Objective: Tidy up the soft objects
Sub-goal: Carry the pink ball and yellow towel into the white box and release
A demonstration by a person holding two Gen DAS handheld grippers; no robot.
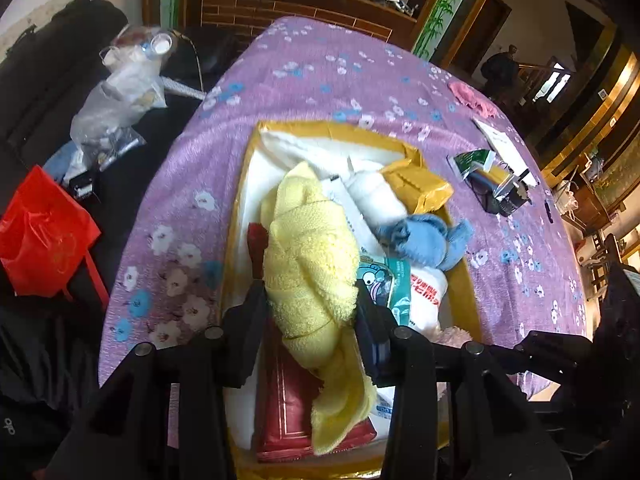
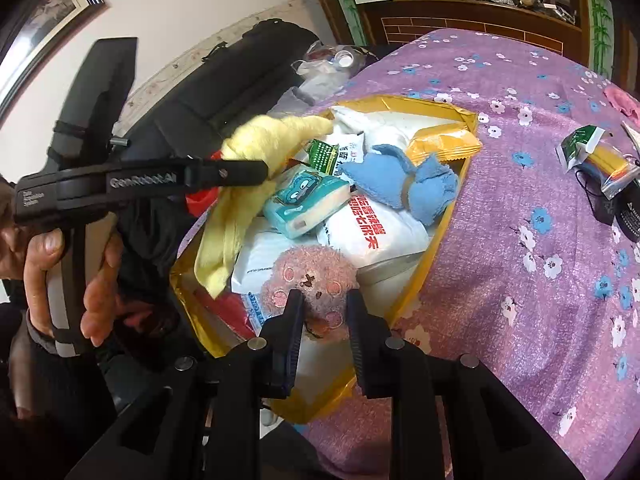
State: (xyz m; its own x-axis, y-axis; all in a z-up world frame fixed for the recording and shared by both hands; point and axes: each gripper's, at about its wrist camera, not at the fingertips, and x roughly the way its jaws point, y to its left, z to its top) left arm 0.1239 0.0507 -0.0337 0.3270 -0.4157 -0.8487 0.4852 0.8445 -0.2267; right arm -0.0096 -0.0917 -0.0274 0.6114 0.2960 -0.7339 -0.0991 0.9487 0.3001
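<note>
Over the gold box: both grippers point down at its contents; box (image 1: pixel 240 184) rests on purple floral cloth (image 1: pixel 320 72) that covers the worktop.
Left gripper (image 1: pixel 312 300): jaws clamped on yellow towel (image 1: pixel 308 248); rolled part pinched between the pads, loose tail hangs down over a red packet (image 1: pixel 280 412).
Reason for hold: grip set across the roll, likely to keep the folds together during placement into the box.
Right gripper (image 2: pixel 322 320): jaws nearly together, set at either side of pink plush toy (image 2: pixel 308 276); pressing contact cannot be confirmed.
Reason for position: toy lies at the near end of the box, probably just set down or about to be taken.
Already in box: blue cloth (image 2: pixel 400 184), tissue pack (image 2: pixel 304 204), white bags with red print (image 2: pixel 376 224), gold snack packet (image 2: pixel 444 144).
Obstructions: box crowded; towel tail may drape over tissue pack and packets; little bare floor left inside.
Surroundings: pink cloth (image 1: pixel 474 98) well apart at the far edge, still outside; small packets and dark items (image 1: pixel 492 184) beside the box; red bag (image 1: pixel 44 236) and clear plastic bags (image 1: pixel 120 92) off to the side.
</note>
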